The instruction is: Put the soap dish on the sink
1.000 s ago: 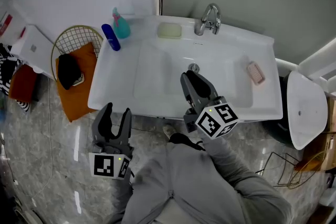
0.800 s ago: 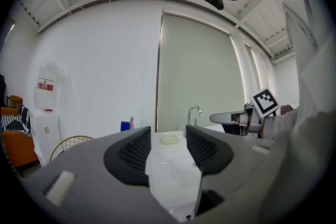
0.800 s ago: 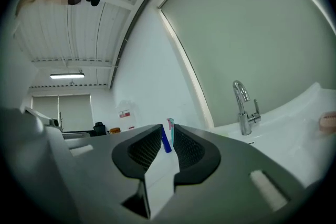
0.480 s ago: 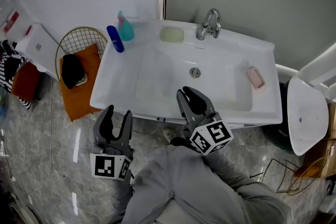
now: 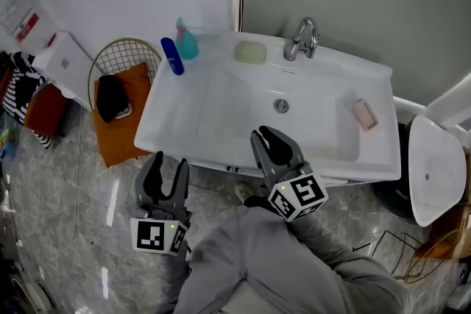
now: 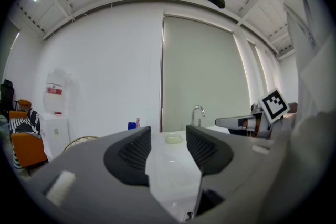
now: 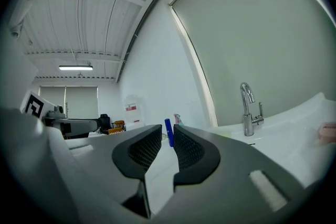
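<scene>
A pale green soap dish (image 5: 250, 53) (image 6: 174, 139) rests on the back ledge of the white sink (image 5: 184, 125), left of the faucet (image 5: 303, 38). A pink oblong piece (image 5: 364, 114) (image 7: 328, 131) lies on the sink's right ledge. My right gripper (image 5: 271, 140) (image 7: 168, 147) hovers at the basin's front edge, open by a narrow gap with nothing between its fingers. My left gripper (image 5: 167, 167) (image 6: 168, 147) hangs below the sink's front left corner over the floor, open wide and empty. Both grippers point toward the sink.
A blue bottle (image 5: 173, 55) (image 7: 168, 132) and a teal spray bottle (image 5: 186, 40) stand on the sink's back left corner. A wire basket (image 5: 125, 55) with an orange cloth stands to the left. A white fixture (image 5: 434, 165) and a wire rack (image 5: 401, 246) stand to the right.
My right gripper has drawn back from over the basin to the sink's front edge. The left gripper has hardly moved. The head view has shifted slightly.
</scene>
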`<action>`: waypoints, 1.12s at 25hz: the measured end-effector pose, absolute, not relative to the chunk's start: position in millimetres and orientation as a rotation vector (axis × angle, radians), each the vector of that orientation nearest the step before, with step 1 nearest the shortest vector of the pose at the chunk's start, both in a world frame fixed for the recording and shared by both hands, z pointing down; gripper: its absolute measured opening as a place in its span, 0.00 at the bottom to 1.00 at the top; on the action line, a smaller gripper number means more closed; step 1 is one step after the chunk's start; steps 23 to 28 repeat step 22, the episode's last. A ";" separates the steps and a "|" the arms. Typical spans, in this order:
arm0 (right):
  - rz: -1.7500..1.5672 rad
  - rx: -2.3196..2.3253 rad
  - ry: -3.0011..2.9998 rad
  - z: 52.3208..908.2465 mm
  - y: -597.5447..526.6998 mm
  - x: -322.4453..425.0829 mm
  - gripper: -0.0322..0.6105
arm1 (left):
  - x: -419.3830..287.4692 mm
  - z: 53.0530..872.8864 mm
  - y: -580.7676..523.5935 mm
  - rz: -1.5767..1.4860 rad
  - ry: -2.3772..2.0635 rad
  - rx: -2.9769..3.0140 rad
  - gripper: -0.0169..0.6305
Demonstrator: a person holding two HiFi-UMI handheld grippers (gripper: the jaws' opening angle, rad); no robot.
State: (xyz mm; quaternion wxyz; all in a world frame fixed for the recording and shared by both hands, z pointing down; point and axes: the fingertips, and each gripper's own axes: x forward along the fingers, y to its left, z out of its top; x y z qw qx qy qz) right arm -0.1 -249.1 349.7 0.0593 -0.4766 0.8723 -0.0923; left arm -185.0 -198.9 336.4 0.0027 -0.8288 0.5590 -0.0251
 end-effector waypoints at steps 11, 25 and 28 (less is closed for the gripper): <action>-0.296 -1.419 2.658 353.0 -246.1 -10.5 0.16 | -195.2 335.9 -191.4 -0.096 1.776 -2.580 0.37; -0.286 -1.433 2.660 354.4 -243.0 -13.9 0.16 | -199.6 337.0 -187.7 -0.082 1.766 -2.585 0.37; -0.286 -1.433 2.660 354.4 -243.0 -13.9 0.16 | -199.6 337.0 -187.7 -0.082 1.766 -2.585 0.37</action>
